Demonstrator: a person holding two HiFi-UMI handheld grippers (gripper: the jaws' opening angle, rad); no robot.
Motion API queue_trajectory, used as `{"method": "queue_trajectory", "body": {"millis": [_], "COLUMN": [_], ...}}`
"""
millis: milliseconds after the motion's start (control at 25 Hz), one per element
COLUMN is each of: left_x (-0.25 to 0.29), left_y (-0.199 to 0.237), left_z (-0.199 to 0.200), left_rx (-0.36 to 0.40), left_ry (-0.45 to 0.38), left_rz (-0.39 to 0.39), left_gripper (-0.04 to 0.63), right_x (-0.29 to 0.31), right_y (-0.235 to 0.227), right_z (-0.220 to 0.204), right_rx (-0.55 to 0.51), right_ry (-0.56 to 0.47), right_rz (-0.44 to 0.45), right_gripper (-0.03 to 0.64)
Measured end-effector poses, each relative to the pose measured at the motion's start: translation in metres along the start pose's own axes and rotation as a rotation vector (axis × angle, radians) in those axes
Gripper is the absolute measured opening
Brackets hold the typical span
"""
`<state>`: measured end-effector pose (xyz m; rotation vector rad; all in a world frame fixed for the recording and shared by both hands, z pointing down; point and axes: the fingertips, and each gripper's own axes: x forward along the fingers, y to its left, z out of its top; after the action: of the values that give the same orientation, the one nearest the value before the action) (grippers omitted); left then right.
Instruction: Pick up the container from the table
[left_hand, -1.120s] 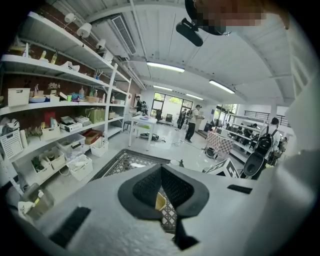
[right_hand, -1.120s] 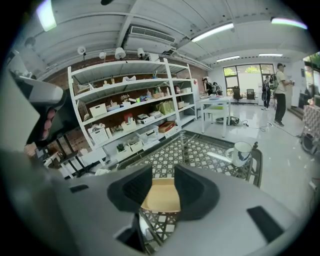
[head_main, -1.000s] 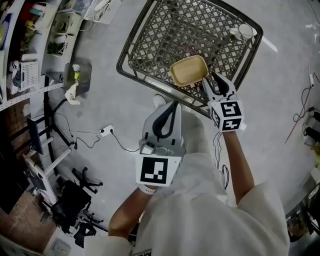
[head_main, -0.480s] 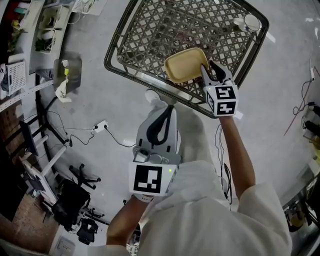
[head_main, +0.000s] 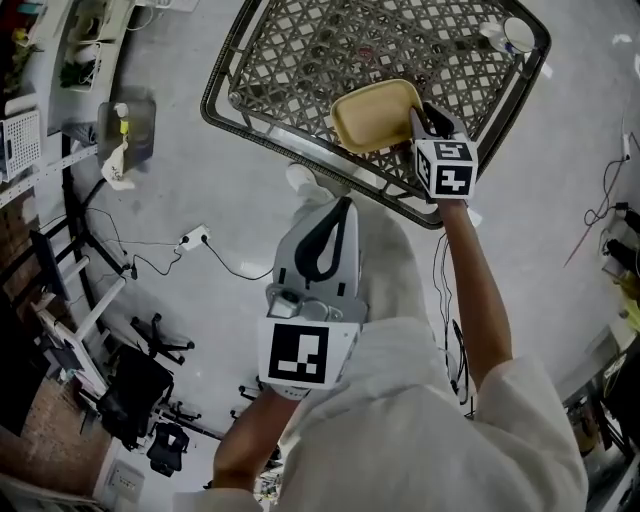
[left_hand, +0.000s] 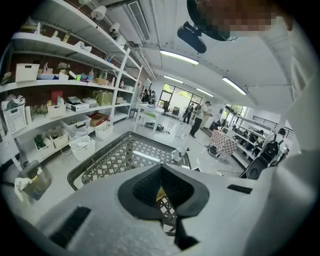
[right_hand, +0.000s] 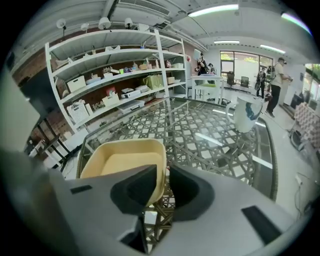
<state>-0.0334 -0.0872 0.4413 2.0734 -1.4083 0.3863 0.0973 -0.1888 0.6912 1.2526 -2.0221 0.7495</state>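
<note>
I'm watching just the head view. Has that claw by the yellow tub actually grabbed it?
Observer: Not yet. The right gripper view shows the right claw astride the container's near wall. Its jaws are closing, with a gap showing on the outer side.
Operator: Is anyone else around?
Observer: Yes. The same view shows a person standing far across the room, beyond the table.

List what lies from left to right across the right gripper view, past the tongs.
yellow container → white mug → standing person
</note>
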Motion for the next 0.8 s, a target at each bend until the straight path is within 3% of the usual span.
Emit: {"method": "queue_trajectory", "body": {"millis": [160,800], "left_x": [-0.004,-0.008], "left_y": [0.001,-0.014], "left_z": [-0.001,0.004], "left_rx": [0.000,0.029], "left_ry": [0.005,-0.032], "left_rz": [0.006,-0.014], "left_gripper": [0.014,0.012], "right_x": [0.002,-0.036], "right_y": [-0.005,-0.001], "right_z": [-0.006,0.000], "right_rx": [-0.025,0.024], "right_ry": [0.016,-0.042], "right_rz": [-0.023,0.026], "right_gripper": [0.037,0.028]}}
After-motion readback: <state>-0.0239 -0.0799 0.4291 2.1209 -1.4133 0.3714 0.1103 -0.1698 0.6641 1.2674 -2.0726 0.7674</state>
